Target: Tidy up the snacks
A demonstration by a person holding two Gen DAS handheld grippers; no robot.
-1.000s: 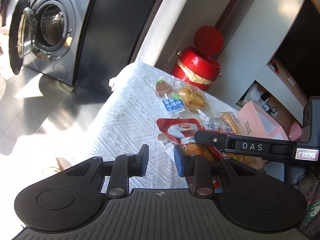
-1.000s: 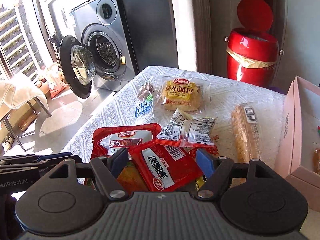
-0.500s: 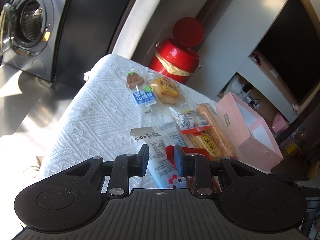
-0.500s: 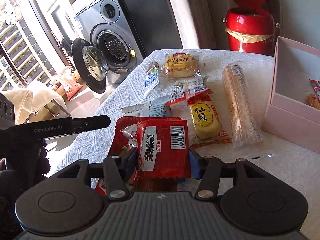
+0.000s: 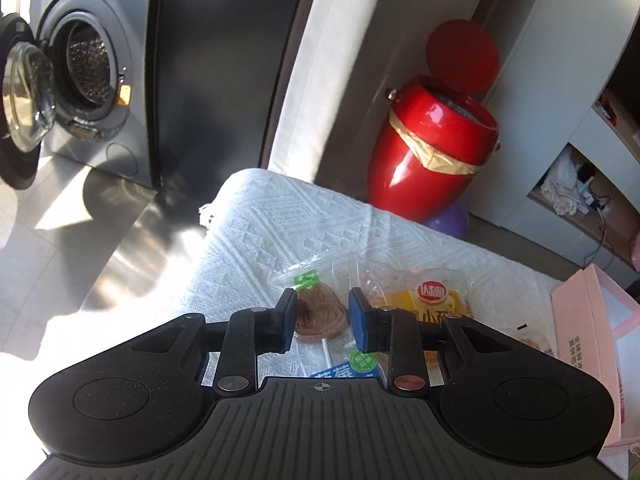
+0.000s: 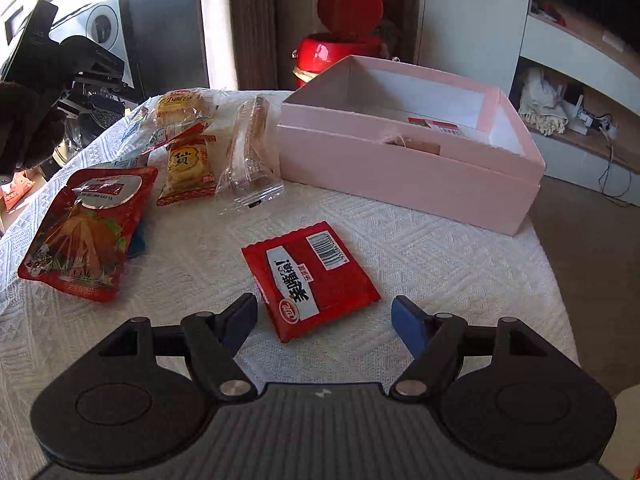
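We note right gripper [image 6: 324,320] jaws opening over barcoded red packet [image 6: 310,280]; left gripper [image 5: 322,320] jaws opening around lollipop [image 5: 320,314], green-labelled wrapper

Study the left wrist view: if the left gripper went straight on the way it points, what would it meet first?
Probably the brown heart-shaped lollipop in its clear wrapper, lying between the opening jaws of the left gripper on the white textured tablecloth; depth is unclear.

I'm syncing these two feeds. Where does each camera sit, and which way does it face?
Left wrist: on the left hand-held gripper, looking down over a lollipop toward the red bin; jaws opening.
Right wrist: on the right hand-held gripper, facing a red packet and pink box; jaws opening, gloved hand visible.
Shared: bin, box, tablecloth.
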